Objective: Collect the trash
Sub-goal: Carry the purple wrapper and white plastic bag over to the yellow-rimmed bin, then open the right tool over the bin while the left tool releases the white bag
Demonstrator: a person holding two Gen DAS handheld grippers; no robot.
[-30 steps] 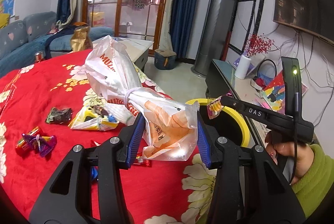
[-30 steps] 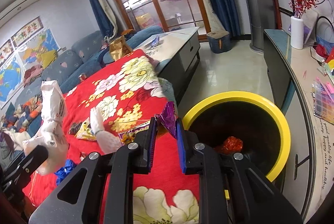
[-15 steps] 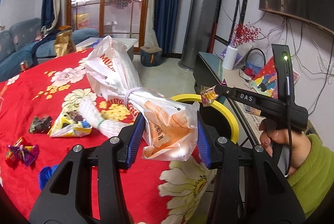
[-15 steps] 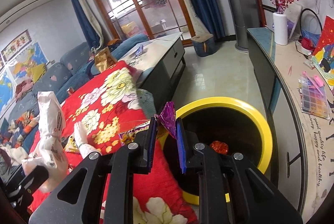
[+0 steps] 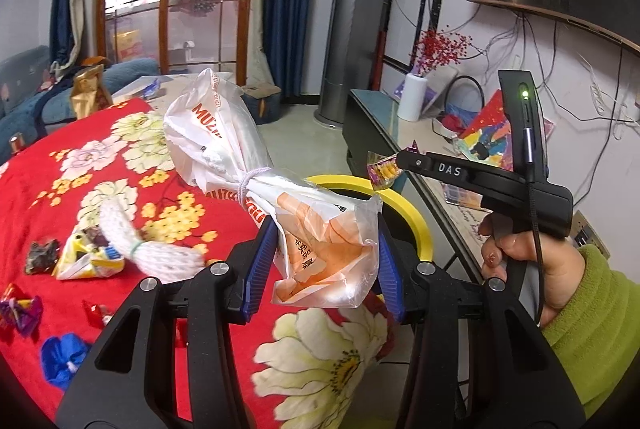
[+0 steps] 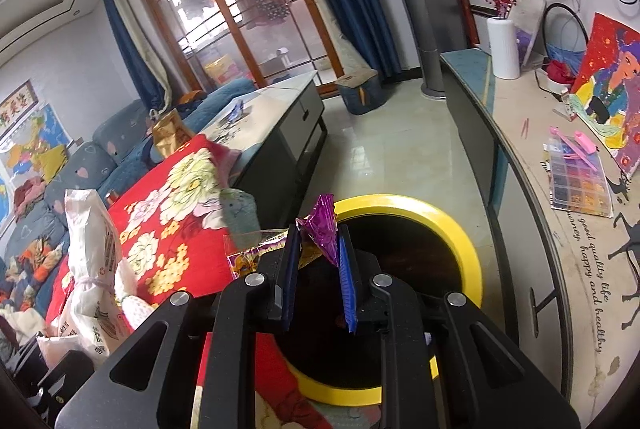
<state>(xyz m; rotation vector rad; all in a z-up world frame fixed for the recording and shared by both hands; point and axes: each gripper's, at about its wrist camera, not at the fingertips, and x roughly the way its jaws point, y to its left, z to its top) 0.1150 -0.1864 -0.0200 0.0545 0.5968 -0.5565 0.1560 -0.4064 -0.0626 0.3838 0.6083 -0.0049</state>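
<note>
My left gripper [image 5: 326,261] is shut on the lower end of a clear plastic bag [image 5: 224,145] with orange print, tied at its waist with a white band. The bag hangs above the edge of the red floral cloth [image 5: 80,165], just short of the yellow-rimmed black bin [image 5: 416,225]. My right gripper [image 6: 316,261] is shut on a purple foil wrapper [image 6: 322,229] and hovers over the near-left part of the bin [image 6: 460,229]. From the left wrist view the right gripper [image 5: 396,161] shows side-on with the wrapper [image 5: 382,171] at its tip, held by a hand [image 5: 520,257].
Several wrappers lie on the cloth: a white net bundle [image 5: 132,241], a yellow packet [image 5: 84,263], a blue scrap [image 5: 60,353]. A long counter [image 6: 532,213] with a bead box and vase runs right of the bin. A grey coffee table [image 6: 280,109] stands beyond.
Both grippers have travelled toward the bin, each keeping its grip. The bin now sits larger and more directly under the right gripper; the table litter has slid left in the left wrist view.
</note>
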